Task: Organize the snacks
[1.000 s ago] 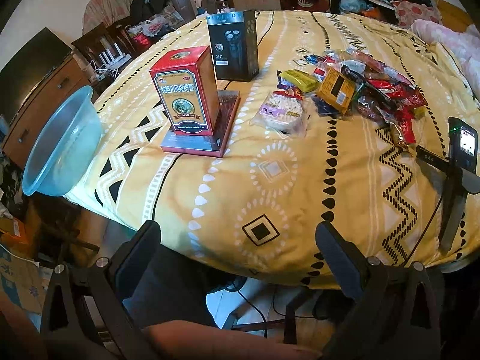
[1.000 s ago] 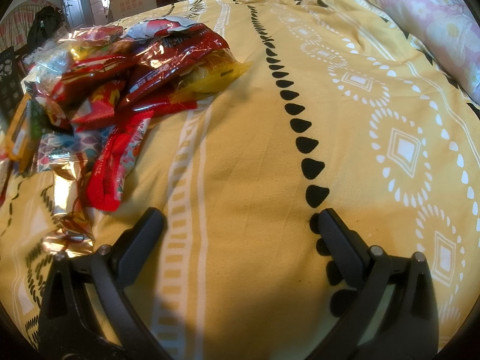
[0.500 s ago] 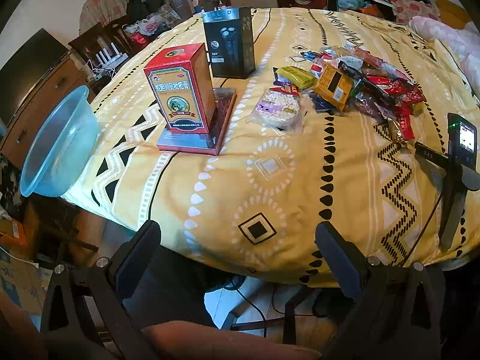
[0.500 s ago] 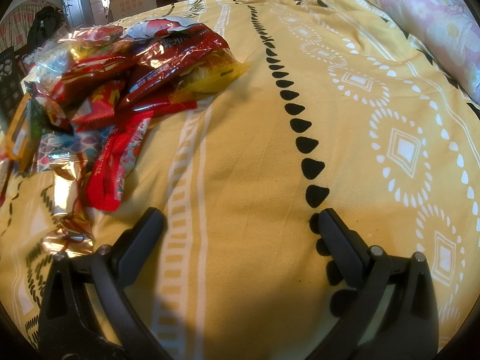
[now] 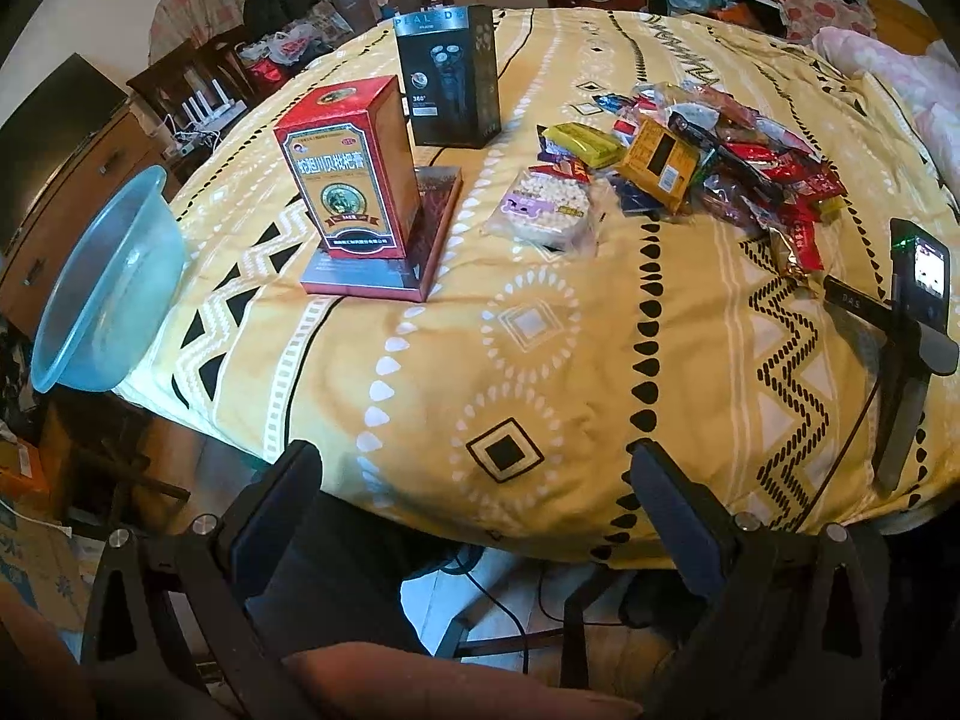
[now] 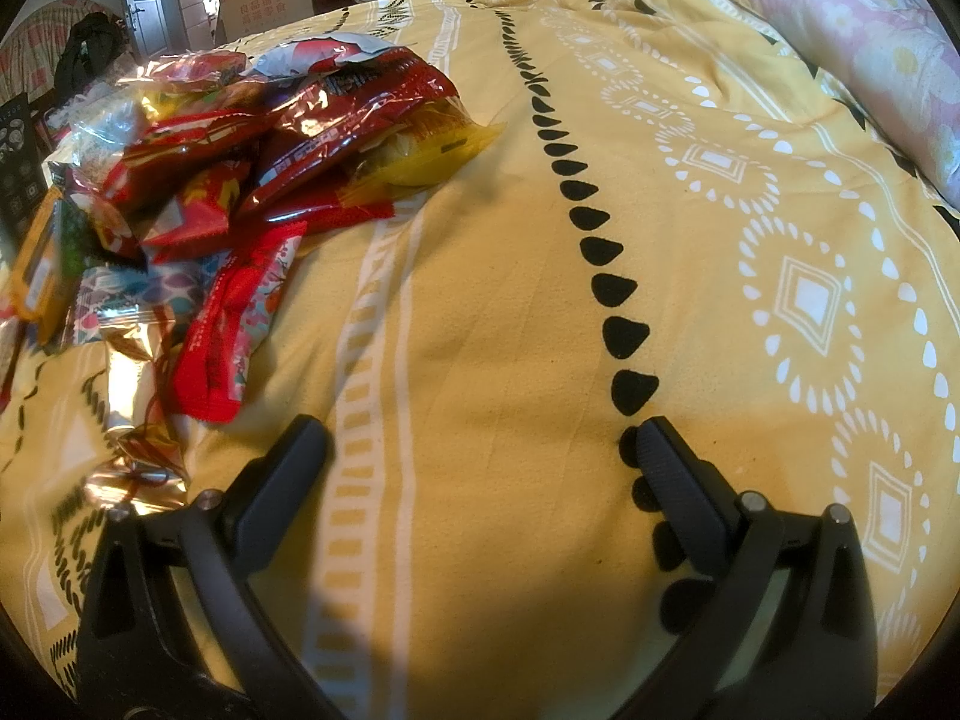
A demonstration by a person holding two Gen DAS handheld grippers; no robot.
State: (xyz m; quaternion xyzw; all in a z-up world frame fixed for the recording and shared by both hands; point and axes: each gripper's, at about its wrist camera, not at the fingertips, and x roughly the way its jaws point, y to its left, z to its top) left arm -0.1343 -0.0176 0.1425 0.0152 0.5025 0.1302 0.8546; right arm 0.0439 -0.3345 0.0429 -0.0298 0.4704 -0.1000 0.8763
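A heap of snack packets lies on the yellow patterned bedspread, mostly red, with a clear bag of white puffs at its near left. My left gripper is open and empty, held off the bed's near edge, well short of the snacks. The right wrist view shows the same pile of snack packets at the left, a red packet nearest. My right gripper stands open and empty just above the bedspread, to the right of the pile.
A red box stands on a flat box, with a black shaver box behind. A blue plastic basin sits off the bed's left edge. A dark device with a lit screen is at the right. Pink bedding lies far right.
The left gripper's view has shifted slightly, the boxes and snacks sitting a little lower and left than before. The right gripper has not moved.
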